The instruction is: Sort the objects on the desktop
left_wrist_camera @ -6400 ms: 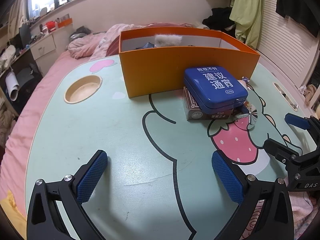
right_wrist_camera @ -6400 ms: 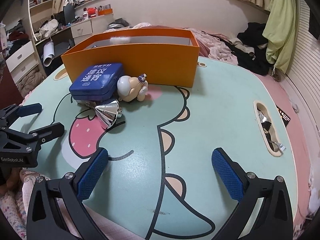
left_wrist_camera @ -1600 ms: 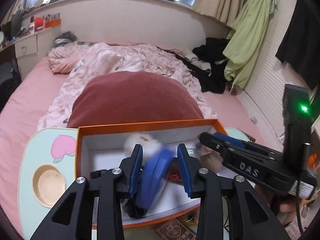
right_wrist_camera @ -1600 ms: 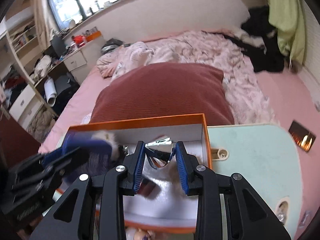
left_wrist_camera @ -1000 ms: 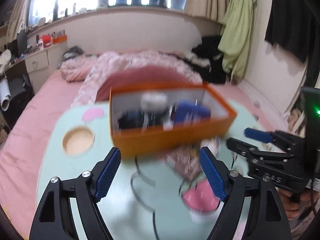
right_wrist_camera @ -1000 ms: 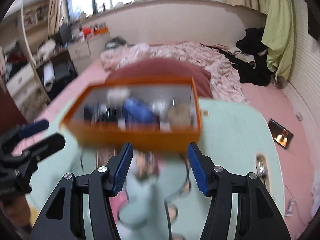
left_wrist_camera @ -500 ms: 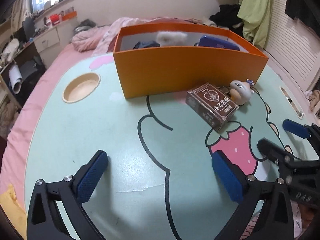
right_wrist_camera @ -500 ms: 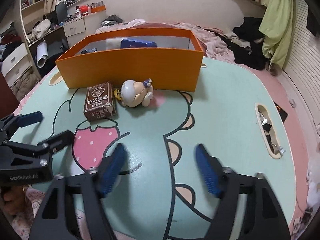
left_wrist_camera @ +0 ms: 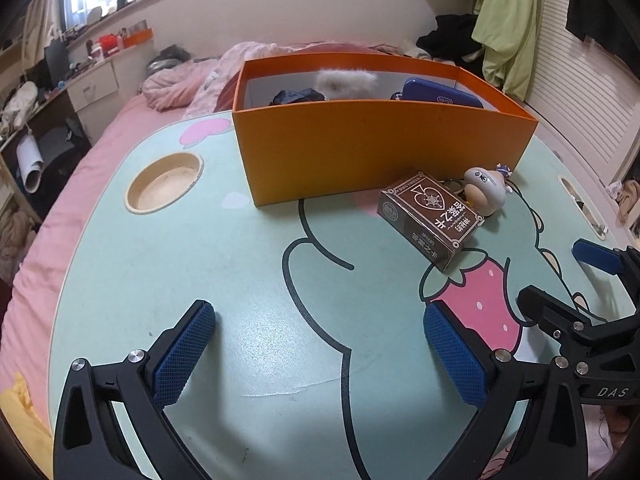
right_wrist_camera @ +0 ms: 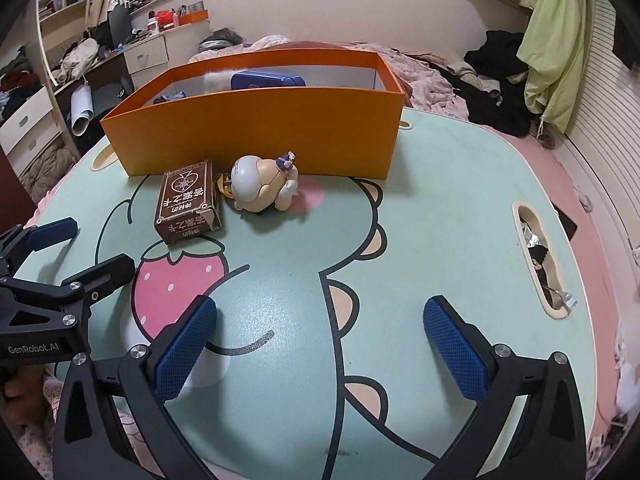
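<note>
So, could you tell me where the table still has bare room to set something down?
The table is bare between the round cup recess and the left gripper, and right of the figurine up to the slot. It is crowded in front of the orange box, where the brown card box lies beside the figurine.

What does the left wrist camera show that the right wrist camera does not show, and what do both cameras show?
Only the left wrist view shows the round cup recess in the table and the pink heart print beside the box. Only the right wrist view shows the whole long slot at the table's edge, with small items inside. Both show the orange box with the blue tin in it, the brown card box and the small figurine lying in front of it, and each claw, left and right, open and empty over the table.
</note>
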